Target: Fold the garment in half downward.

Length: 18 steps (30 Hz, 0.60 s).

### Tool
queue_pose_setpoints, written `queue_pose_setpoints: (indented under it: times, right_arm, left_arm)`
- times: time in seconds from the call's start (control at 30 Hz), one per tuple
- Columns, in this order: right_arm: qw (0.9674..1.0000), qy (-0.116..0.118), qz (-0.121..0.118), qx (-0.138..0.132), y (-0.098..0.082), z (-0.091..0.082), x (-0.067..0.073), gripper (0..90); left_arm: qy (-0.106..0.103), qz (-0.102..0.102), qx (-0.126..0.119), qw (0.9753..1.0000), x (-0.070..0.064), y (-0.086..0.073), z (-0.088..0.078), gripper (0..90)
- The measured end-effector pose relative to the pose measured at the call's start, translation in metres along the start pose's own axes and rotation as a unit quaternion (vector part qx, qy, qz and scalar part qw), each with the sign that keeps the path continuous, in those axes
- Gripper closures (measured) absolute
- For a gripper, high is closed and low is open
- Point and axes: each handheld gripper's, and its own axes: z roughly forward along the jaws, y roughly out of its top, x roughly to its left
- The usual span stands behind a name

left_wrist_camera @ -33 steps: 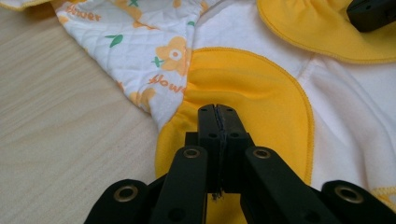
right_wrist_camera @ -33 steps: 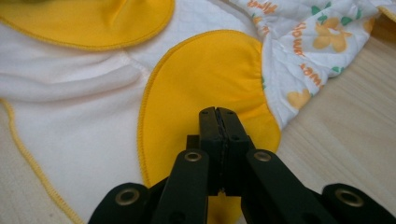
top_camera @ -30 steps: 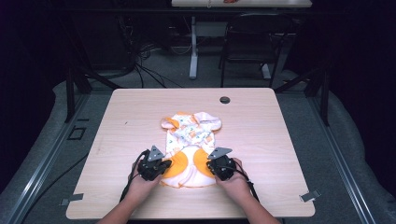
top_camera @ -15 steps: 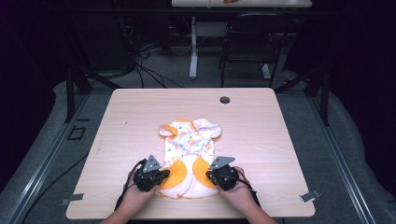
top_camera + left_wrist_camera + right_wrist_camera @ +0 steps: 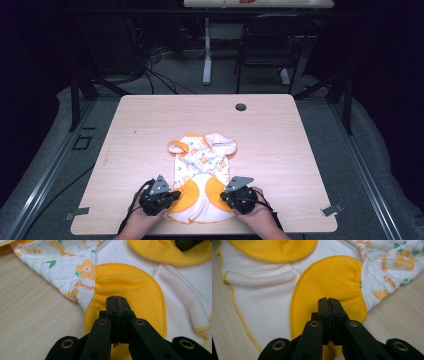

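Nearest, the left gripper (image 5: 167, 196) and right gripper (image 5: 226, 195) sit at the table's near edge, each with jaws pressed together on an orange patch of the small white quilted baby garment with orange flower print (image 5: 202, 165). The garment lies flat on the pale wooden table (image 5: 280, 150), its sleeves spread toward the far side. Farther off, a small black round cap (image 5: 241, 107) sits near the far edge.
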Motion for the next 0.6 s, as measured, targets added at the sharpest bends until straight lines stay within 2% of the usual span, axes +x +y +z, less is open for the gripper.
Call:
queue_pose_setpoints:
  times: [0.6]
  right_arm:
    - [0.9999,0.015,-0.005,0.006,-0.0056,-0.0062,0.0092,88.5]
  left_arm:
    - [-0.009,-0.001,0.003,1.0000,-0.0081,-0.0055,-0.0057,89.7]
